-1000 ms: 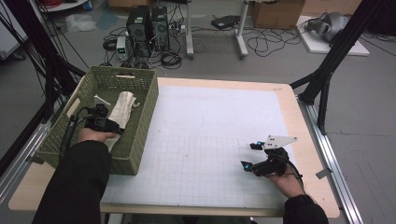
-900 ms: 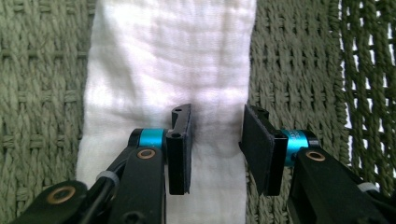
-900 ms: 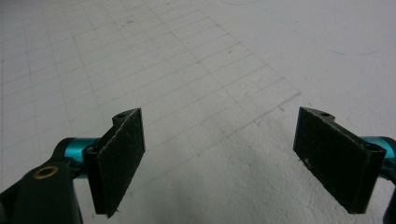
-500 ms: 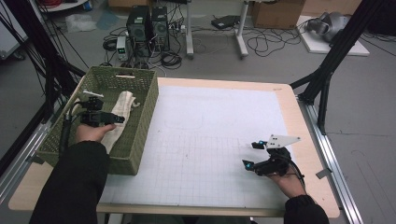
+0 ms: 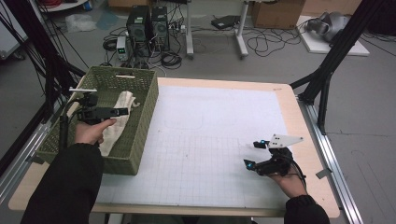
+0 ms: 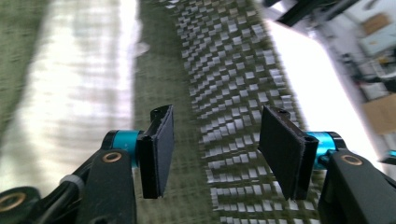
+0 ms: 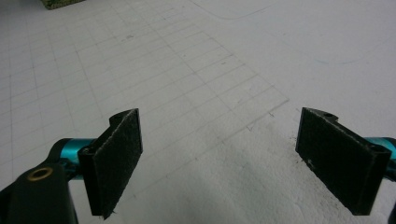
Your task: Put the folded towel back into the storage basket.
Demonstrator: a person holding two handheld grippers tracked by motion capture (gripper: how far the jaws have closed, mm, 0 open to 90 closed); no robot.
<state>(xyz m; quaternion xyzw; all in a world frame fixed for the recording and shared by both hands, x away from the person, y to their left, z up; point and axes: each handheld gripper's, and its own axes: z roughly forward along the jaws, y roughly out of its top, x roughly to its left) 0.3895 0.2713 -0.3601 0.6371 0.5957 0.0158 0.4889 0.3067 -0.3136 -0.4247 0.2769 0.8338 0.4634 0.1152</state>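
A green woven basket (image 5: 140, 135) stands at the table's left edge with a cream cloth (image 5: 112, 133) lying lengthwise inside it. A hand holds my left gripper (image 5: 122, 111) just above the cloth, inside the basket. Its jaws have just been opening and nothing is between them. In the left gripper view the open gripper (image 6: 215, 126) faces the basket's wall (image 6: 233, 70), with the blurred cloth (image 6: 79, 79) to its left. My right gripper (image 5: 252, 154) rests open on the white grid mat (image 5: 201, 140) at the near right. The right gripper view shows the gripper (image 7: 219, 135) over bare mat (image 7: 196, 70).
Black frame poles (image 5: 327, 70) rise at the table's right and left sides. Computer towers (image 5: 149, 23) and cables lie on the floor beyond the far edge. The table's wooden rim (image 5: 308, 140) runs just right of the right hand.
The left gripper has risen a little and its jaws stand wider. The cloth, bunched by the jaws before, now lies stretched out in the basket. The right gripper has kept still.
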